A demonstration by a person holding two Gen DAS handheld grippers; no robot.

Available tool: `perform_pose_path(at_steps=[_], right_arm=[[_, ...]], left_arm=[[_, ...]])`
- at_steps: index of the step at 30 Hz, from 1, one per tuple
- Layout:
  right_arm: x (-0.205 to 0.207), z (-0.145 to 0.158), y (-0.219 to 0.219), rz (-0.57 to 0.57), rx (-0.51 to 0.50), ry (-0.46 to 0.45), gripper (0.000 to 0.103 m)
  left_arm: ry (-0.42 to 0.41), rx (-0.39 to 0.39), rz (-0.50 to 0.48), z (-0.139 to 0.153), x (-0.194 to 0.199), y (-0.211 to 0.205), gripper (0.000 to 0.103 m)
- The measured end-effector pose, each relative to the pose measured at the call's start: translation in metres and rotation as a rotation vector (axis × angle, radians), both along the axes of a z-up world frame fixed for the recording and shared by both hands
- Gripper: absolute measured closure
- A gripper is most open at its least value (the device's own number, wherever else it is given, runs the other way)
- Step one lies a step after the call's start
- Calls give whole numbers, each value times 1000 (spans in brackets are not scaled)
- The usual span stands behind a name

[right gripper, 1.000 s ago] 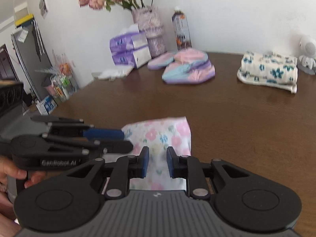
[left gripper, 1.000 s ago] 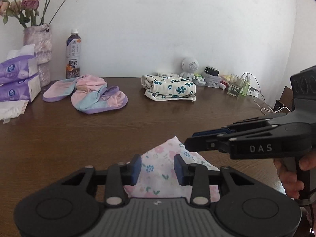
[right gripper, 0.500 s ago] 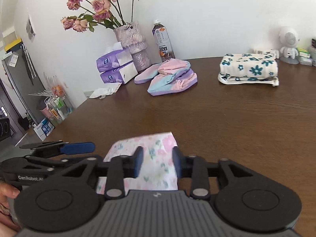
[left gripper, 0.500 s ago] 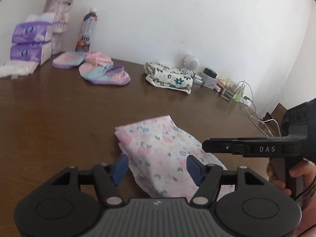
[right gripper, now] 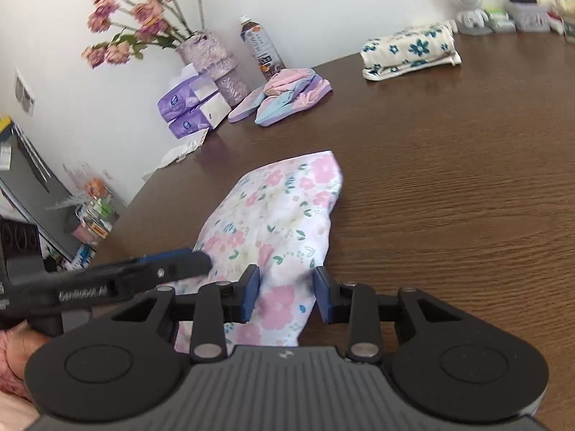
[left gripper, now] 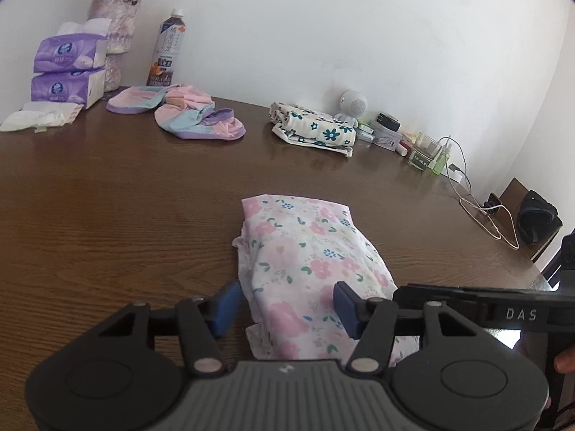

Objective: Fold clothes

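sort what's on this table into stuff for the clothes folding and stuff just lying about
Part of the job:
- pink floral garment, lying between both grippers' closing jaws
- left hand-held gripper
- right hand-held gripper
- folded blue-flower garment
- pastel crumpled clothes

Just lying about:
- tissue packs
- drink bottle
- flower vase
- white round gadget
- cables

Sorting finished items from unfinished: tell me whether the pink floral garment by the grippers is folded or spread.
Folded. The pink floral garment lies on the table as a compact, layered bundle with stacked edges at its side.
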State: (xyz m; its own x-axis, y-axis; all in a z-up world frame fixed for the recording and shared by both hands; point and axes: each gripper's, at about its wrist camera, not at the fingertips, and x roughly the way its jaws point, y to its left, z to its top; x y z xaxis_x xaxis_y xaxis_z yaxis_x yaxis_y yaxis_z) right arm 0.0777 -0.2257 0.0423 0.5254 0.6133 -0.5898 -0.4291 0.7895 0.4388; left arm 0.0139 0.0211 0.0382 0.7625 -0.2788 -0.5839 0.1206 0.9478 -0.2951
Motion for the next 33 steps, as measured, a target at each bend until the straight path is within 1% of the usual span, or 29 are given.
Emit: perform_pose_path(at_steps=[2,4,6,8,10,12,13,14,16,17,18,20,22,24,25,26,27,29,30,32,33], right_arm=[[-9,8,-1,-15,-4,-40,70],[-15,12,-2,-18,-1,-55,70],[-17,7,1,-10,-18,-44,70],[-17,-1,5,-3,-40,-23,70],[-19,-4,5,-7,-46,-18,70],[-23,4,0,-19,-36,-59,70],[-26,9,-2,-26,-31,-85,70],[-27,10,-3,-25,-30,-96,70],[-26,9,0,-14,-34,-92,70],[-25,6,2,-10,-37,-82,70],[-23,1,4,-7,-42,-65,70],[-22,-7,9,-4,-51,-43,71],[-26,-2,6,-9,-47,-68,71],[-24,12,3,-20,-41,-119,71],[-23,19,2,-25,-39,-147,71],[-20,26,3,-29,-37,-171,71],[-16,29,6,-25,-38,-185,71],[-7,28,16,-4,-50,-189,71],[-2,22,22,12,-65,-167,74],[6,7,33,50,-108,-119,81],[8,3,36,60,-131,-112,81]], left_arm=[[-16,39,-36,-2,-7,-8,49],[-6,56,-59,-9,-8,-13,50],[8,64,-70,-17,-9,-16,51],[-14,57,-60,-14,-15,-13,51],[-91,73,-46,-3,-27,-8,50],[-156,119,-53,4,-36,-9,50],[-167,143,-63,3,-38,-11,50],[-151,161,-71,-1,-37,-13,51],[-108,161,-82,-11,-34,-15,59],[-92,158,-89,-15,-34,-16,64],[-82,155,-95,-19,-34,-16,64],[-128,162,-100,-10,-39,-15,64],[-186,173,-106,3,-42,-15,64],[-225,197,-116,12,-38,-21,64],[-221,210,-125,11,-33,-26,65],[-196,221,-137,7,-28,-30,67],[-153,226,-152,-1,-22,-34,76],[-87,224,-177,-15,-15,-38,84],[-89,217,-184,-16,-15,-38,84],[-126,196,-193,-6,-15,-34,82],[-151,189,-189,1,-14,-32,82]])
